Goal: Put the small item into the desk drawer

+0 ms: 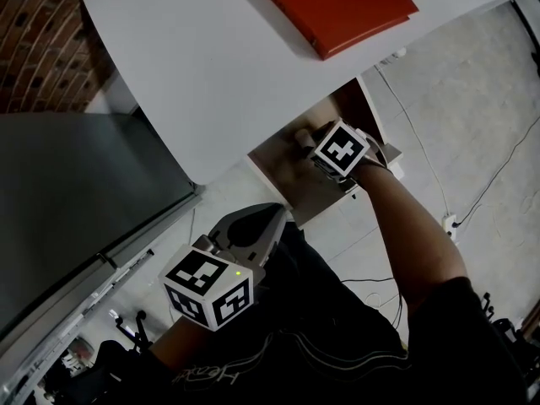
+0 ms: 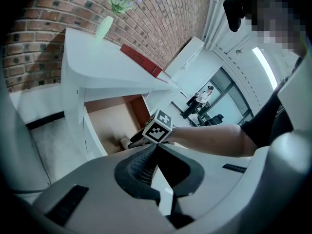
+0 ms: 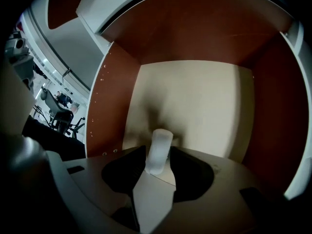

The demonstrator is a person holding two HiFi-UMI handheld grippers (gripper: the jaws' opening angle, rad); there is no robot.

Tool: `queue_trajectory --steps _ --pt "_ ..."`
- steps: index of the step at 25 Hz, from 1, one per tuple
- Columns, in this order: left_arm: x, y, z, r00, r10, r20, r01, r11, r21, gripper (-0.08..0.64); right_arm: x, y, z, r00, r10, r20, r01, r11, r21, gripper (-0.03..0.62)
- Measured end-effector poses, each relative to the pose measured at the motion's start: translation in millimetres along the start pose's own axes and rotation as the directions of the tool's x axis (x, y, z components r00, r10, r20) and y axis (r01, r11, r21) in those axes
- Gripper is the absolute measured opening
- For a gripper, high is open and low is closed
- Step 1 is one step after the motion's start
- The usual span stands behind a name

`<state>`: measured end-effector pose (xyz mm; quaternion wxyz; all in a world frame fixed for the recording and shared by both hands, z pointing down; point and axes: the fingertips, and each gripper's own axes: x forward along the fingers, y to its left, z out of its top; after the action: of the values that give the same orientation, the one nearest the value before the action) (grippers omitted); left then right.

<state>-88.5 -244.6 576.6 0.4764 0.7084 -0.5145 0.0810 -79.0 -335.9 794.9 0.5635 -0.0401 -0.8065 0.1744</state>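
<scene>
The drawer is pulled out under the white worktop. A red book lies on top of the worktop.

The right gripper reaches down into the drawer. In the right gripper view, the small item is a little white tube. It sits right between the two jaws of the right gripper, at their tips. The jaws are wide apart. There looks to be a bit of room on each side of the tube, so I think the pads are not squeezing it.

The tube is long and thin. Its long way runs the same way the jaws point, out from the gripper and toward the pale drawer floor. A dark shadow lies on the floor next to it. I cannot tell for sure if its far end touches the floor.

The left gripper is held low, near the person's body and well away from the drawer. In its own view the left gripper's jaws are pressed together with nothing in them.

So the right gripper is the near one. I think the tube is nearly put away. The gripper should pull straight back along the tube's long way, so a jaw does not knock it over.
</scene>
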Motion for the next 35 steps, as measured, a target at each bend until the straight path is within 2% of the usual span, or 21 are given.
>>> queue_trajectory --steps 4,7,12,15,18,23,29,32,35 --pt "2 -5 0 1.000 -0.005 0.000 0.005 1.000 0.005 0.021 -7 4 3 1.000 0.021 0.021 -0.021 1.000 0.006 0.185" --pt "3 -13 1 1.000 -0.018 -0.006 0.018 1.000 0.019 0.021 -21 4 3 0.999 0.007 0.039 -0.008 1.000 0.018 0.192" --pt "3 -25 8 1.000 -0.024 -0.004 0.024 0.999 0.027 0.021 -59 8 14 0.993 -0.010 0.122 0.004 0.999 0.048 0.193" --pt "-2 -33 14 0.999 -0.036 0.007 0.035 0.998 0.051 0.021 -93 16 17 0.982 -0.037 0.187 0.025 0.997 0.068 0.193" --pt "-9 -42 24 0.999 -0.044 0.021 0.042 0.996 0.079 0.021 -131 24 21 0.957 -0.086 0.278 0.057 0.992 0.110 0.193" --pt "-26 -67 46 0.996 -0.071 0.047 0.064 0.989 0.133 0.021 -209 53 32 0.883 -0.143 0.448 0.062 0.980 0.190 0.192" --pt "-49 -101 62 0.993 -0.101 0.061 0.088 0.979 0.185 0.021 -305 93 24 0.745 -0.144 0.651 -0.084 0.949 0.305 0.149" --pt "-62 -121 77 0.990 -0.125 0.071 0.107 0.971 0.216 0.021 -350 107 26 0.680 -0.179 0.711 -0.093 0.941 0.326 0.117" --pt "-77 -139 91 0.985 -0.150 0.087 0.125 0.963 0.240 0.021 -382 130 32 0.640 -0.194 0.744 -0.077 0.947 0.312 0.104"
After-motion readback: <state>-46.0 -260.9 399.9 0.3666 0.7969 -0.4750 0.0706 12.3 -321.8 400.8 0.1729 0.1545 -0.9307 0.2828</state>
